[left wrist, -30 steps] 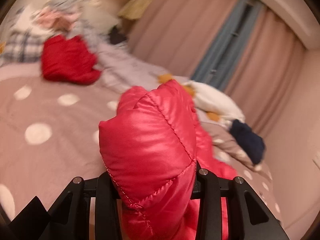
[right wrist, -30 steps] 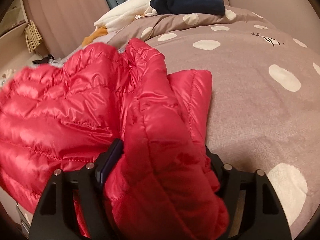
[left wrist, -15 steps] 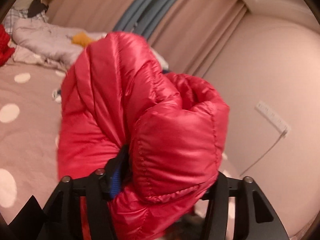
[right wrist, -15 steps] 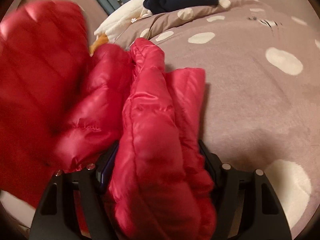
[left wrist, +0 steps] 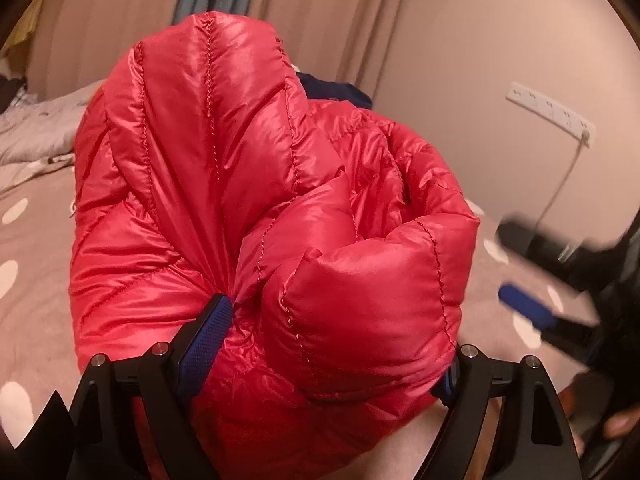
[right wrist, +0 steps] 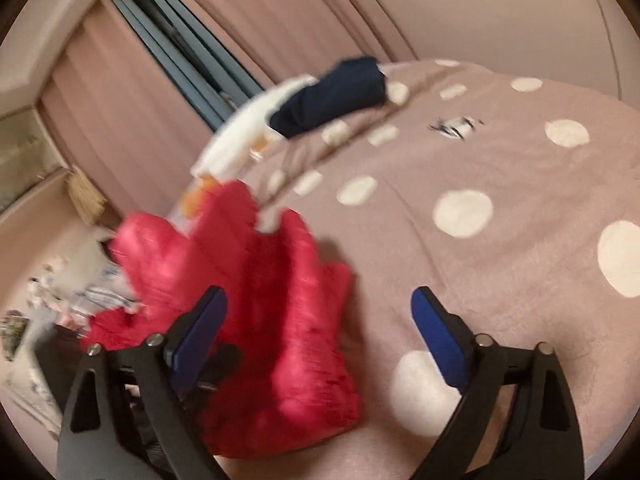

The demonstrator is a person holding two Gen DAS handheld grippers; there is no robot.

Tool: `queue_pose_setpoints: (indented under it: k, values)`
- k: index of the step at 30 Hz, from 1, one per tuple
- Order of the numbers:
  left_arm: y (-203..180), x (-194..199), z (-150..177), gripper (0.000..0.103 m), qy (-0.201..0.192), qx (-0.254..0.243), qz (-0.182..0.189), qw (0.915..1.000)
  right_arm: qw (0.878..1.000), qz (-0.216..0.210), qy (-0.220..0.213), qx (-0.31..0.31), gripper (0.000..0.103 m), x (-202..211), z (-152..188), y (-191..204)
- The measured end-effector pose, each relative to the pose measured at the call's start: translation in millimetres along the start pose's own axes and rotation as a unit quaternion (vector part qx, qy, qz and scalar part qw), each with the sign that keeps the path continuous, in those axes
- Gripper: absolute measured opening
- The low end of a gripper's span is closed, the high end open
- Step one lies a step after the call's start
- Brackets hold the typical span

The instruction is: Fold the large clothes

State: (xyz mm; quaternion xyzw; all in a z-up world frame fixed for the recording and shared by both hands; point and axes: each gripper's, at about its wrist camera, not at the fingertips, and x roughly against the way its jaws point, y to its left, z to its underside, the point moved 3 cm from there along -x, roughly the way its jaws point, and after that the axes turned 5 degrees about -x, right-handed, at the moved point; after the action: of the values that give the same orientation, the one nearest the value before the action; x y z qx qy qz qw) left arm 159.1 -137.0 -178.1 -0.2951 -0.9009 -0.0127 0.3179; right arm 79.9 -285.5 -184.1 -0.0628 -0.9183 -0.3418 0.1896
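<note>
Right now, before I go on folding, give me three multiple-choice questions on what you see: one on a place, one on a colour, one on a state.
1. The navy garment lies:
A. on white bedding near the curtain
B. on the floor
C. in a gripper

2. The dots on the bed cover are:
A. red
B. white
C. navy

3. The right gripper has its pads:
A. pressed together
B. clamped on the navy garment
C. wide apart

Answers:
1 A: it rests on the white bedding at the bed's far edge.
2 B: pale white spots on mauve.
3 C: the jaws are opening and the pads pinch nothing; the red jacket shows beyond them.
</note>
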Motion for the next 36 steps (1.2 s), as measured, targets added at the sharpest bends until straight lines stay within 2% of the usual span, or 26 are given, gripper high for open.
queue_pose_setpoints:
  k: [3,6,8,10,12,13,16,18,19,20,21,23,24,25,26,29,32,34,36]
  values:
    - [5.9,7.6,3.7,0.085,0.008,-0.015,0.021,0.9996,0.998,-0.056,0.017,-0.001,0.095,-4.0,1.4,12.9]
    - [17.3,9.4,5.3,0.085,0.015,-0.023,0.034,0.999,0.995,-0.077,0.055,-0.01,0.093,-20.3,8.7,22.1]
    - [26.0,14.8,7.5,0.085,0.015,-0.017,0.045,0.9987,0.995,-0.077,0.068,-0.003,0.088,-30.3,14.9,27.8]
    - [28.7,19.6,15.2,0.085,0.019,-0.012,0.053,0.9983,0.994,-0.073,0.077,0.007,0.078,-36.6,20.6,30.7]
    - [31.9,23.4,17.2,0.086,0.021,-0.018,0.056,0.9981,0.993,-0.081,0.087,0.009,0.064,-42.1,23.6,31.3]
    - [30.7,25.0,22.1,0.086,0.024,-0.021,0.054,0.998,0.993,-0.079,0.09,0.014,0.061,-44.3,24.9,31.6]
    - [20.7,26.6,25.7,0.086,0.033,-0.029,0.052,0.9977,0.994,-0.044,0.096,0.036,0.052,-51.1,29.8,30.6]
    - [21.4,34.1,27.2,0.086,0.036,-0.032,0.065,0.9967,0.994,-0.034,0.101,0.029,0.046,-55.4,30.6,23.7]
    - [27.3,40.7,26.2,0.086,0.029,-0.016,0.078,0.9964,0.994,-0.029,0.107,0.02,0.043,-58.1,31.3,17.9]
    - [34.9,46.7,26.3,0.086,0.024,0.01,0.094,0.9952,0.994,-0.017,0.111,0.015,0.036,-60.3,32.1,11.7]
    - [43.7,52.2,26.4,0.086,0.019,0.04,0.115,0.9923,0.993,-0.002,0.117,0.013,0.034,-63.5,34.0,5.7]
    - [70.7,63.2,25.0,0.086,-0.001,0.126,0.162,0.9788,0.992,-0.005,0.123,0.006,0.034,-67.1,36.7,-0.2]
    - [81.8,66.4,25.1,0.086,-0.011,0.156,0.165,0.9738,0.993,-0.011,0.12,0.005,0.034,-66.8,37.3,-1.2]
    - [95.0,70.7,26.1,0.086,-0.024,0.186,0.151,0.9706,0.993,-0.011,0.12,0.008,0.034,-67.6,37.9,-1.0]
    - [107.0,76.2,26.9,0.086,-0.04,0.208,0.116,0.9705,0.993,-0.003,0.12,0.016,0.034,-69.0,38.8,-0.1]
    - [135.5,92.0,31.1,0.086,-0.083,0.24,-0.014,0.9671,0.991,0.034,0.123,0.049,0.034,-72.1,43.1,4.5]
    - [151.0,83.9,35.7,0.086,-0.058,0.24,-0.094,0.9643,0.99,0.042,0.121,0.051,0.034,-70.7,43.8,2.6]
    - [160.4,70.8,36.4,0.086,-0.043,0.257,-0.129,0.9569,0.99,0.049,0.124,0.054,0.033,-69.4,44.1,0.6]
    - [162.8,58.9,36.2,0.086,-0.038,0.277,-0.111,0.9537,0.988,0.063,0.123,0.062,0.033,-68.2,43.6,-0.9]
